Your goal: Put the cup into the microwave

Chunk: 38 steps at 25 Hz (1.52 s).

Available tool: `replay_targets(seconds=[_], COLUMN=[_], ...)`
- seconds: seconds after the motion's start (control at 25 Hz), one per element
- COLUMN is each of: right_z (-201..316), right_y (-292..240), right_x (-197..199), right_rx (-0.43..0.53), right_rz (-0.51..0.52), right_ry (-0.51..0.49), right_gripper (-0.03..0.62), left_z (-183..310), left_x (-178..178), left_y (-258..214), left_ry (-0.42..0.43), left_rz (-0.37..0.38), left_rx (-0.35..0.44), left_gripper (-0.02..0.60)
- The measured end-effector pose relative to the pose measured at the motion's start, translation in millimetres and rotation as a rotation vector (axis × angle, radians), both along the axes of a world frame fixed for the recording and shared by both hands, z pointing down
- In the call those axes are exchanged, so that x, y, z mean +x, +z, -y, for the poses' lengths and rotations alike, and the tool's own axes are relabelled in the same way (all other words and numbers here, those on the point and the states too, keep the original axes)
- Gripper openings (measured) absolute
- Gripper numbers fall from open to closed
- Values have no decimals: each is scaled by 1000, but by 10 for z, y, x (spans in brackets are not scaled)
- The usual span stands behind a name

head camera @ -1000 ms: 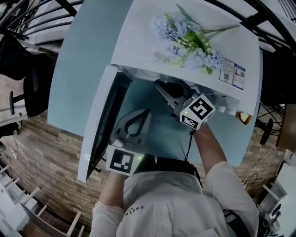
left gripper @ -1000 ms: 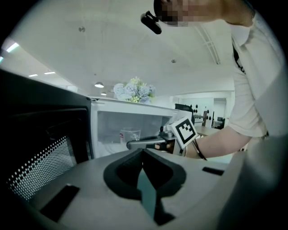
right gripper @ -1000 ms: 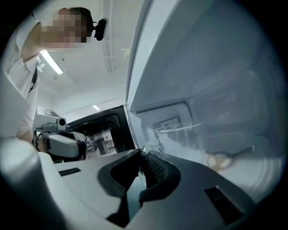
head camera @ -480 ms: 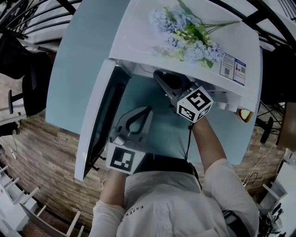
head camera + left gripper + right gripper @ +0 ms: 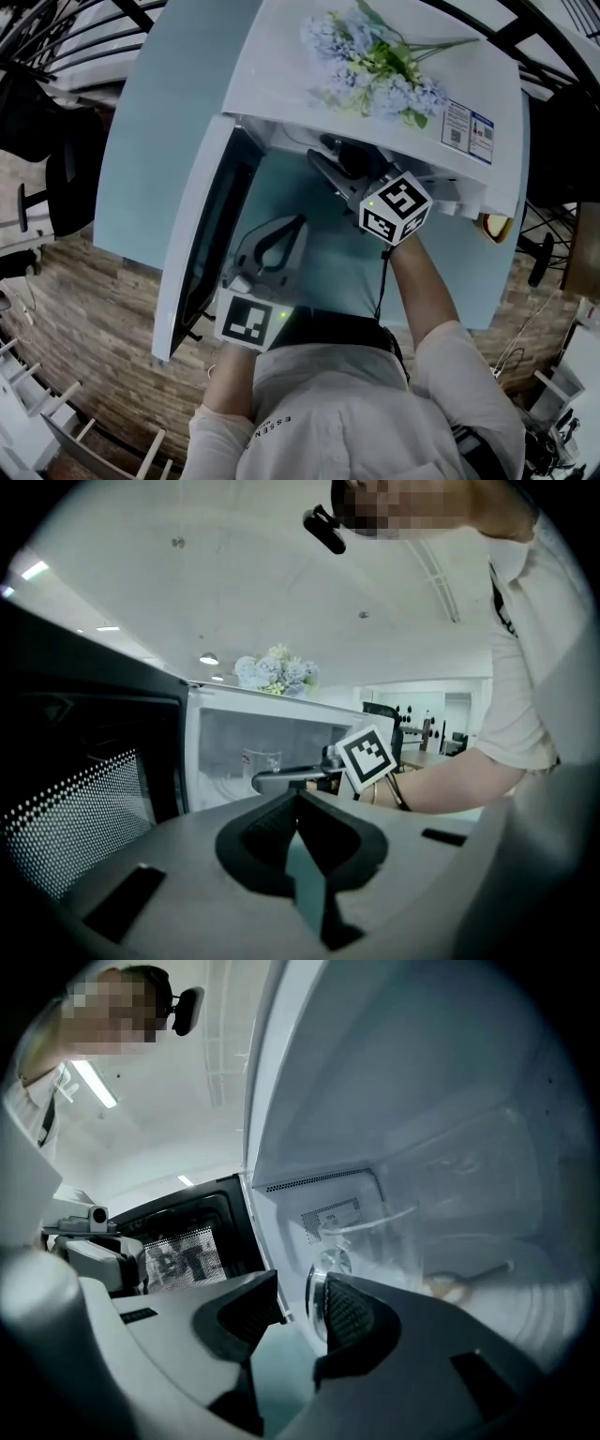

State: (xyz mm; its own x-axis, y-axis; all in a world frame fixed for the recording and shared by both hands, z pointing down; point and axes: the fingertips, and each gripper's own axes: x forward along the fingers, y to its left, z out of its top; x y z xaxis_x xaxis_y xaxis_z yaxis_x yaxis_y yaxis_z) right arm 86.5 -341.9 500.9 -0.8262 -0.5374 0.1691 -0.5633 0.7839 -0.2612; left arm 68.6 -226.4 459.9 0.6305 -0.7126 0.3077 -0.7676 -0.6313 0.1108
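Observation:
The white microwave (image 5: pixel 281 84) stands open, its door (image 5: pixel 202 244) swung out to the left. A clear cup (image 5: pixel 260 761) stands inside the cavity, and in the right gripper view the cup (image 5: pixel 394 1237) shows just past the right pad. My right gripper (image 5: pixel 300 1302) reaches into the cavity with its jaws opening. The pads stand apart and do not press the cup. In the head view the right gripper (image 5: pixel 342 169) is half hidden under the microwave's top. My left gripper (image 5: pixel 298 799) is shut and holds nothing. It hangs over the teal table beside the door, as the head view shows the left gripper (image 5: pixel 281 239).
A bunch of pale blue artificial flowers (image 5: pixel 375 70) lies on the microwave's top. The teal table (image 5: pixel 141 169) ends at a rounded edge over the wooden floor (image 5: pixel 84 319). A yellow object (image 5: pixel 492 227) sits at the microwave's right. Black chairs stand to the left.
The right gripper stays at the microwave's mouth and its jaws look a little wider apart. The left gripper has not moved.

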Motion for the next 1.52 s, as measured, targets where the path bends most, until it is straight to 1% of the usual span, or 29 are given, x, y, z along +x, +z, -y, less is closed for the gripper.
replay_targets(seconds=[0.28,0.44,0.52,0.64,0.72,0.88,1.16,1.28,1.4,1.52], right_z=[-61,-61,-81,-146,-175,-178,-146,-205,-293,-366], right_y=[8,23,34,75,96,117,101,64,-18,-169], right_x=[138,247,221,88,26,44,260,332,423,557], right_rx=[11,42,62,118,134,93,69,61,45,27], right_rz=[-14,-55,-95,-209,-243,-199,-154,-153,-124,-50], right_ry=[10,54,47,-10,-38,-37,31,53,105,200], right_gripper=[126,124,131,175,184,184,184,183,183,181], left_z=[-68,-99,-103,-102,-90,-59,-7,-8,-31,-33], left_x=[19,30,41,49,39,33,69,96,121,143], left_y=[12,30,29,24,28,39,66,36,-34,-127], left_ry=[8,14,20,30,32,35,59,66,74,99], left_rz=[-19,-29,-29,-28,-28,-36,-33,-35,-43,-40], left_rx=[-6,-16,-14,-14,-14,-19,-19,-19,-17,5], left_gripper=[2,2,2,2,2,2,2,2,2,2])
